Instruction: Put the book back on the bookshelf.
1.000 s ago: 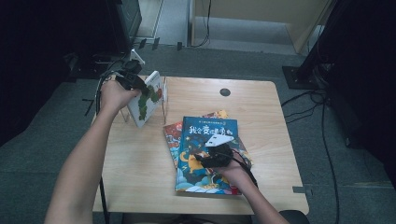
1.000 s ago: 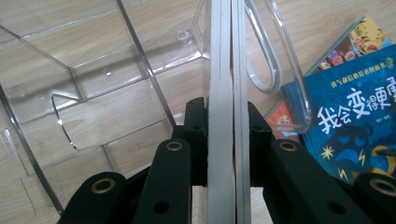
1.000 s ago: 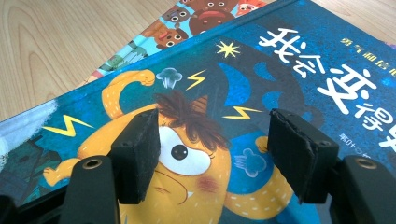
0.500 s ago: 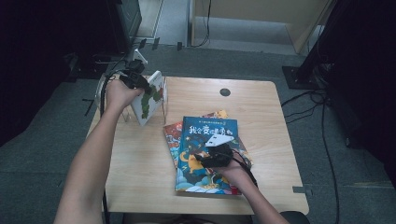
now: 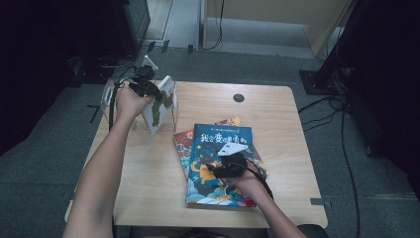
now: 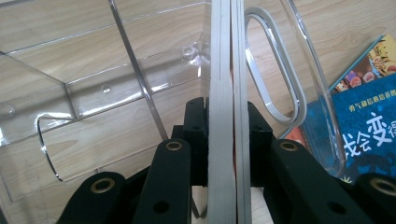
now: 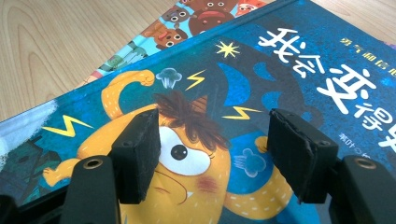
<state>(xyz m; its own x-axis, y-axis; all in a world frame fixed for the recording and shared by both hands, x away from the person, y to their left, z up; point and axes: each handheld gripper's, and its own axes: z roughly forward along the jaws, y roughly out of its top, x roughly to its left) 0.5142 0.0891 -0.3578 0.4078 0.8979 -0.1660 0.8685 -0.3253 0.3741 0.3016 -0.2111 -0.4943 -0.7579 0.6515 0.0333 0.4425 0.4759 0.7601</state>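
The left gripper (image 5: 151, 91) clamps a thin white book (image 6: 228, 93) by its edge, holding it upright at the clear plastic rack (image 6: 93, 88) in the far left corner of the worktop (image 5: 148, 168). The right gripper (image 7: 212, 154) stands wide, holding nothing, over the blue book (image 7: 289, 70), which lies on top of a stack.

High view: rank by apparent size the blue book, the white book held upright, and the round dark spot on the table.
1. blue book, largest by far.
2. white book, held by the left gripper; tilted edge-on, so it may look smaller than it is.
3. round dark spot, smallest.
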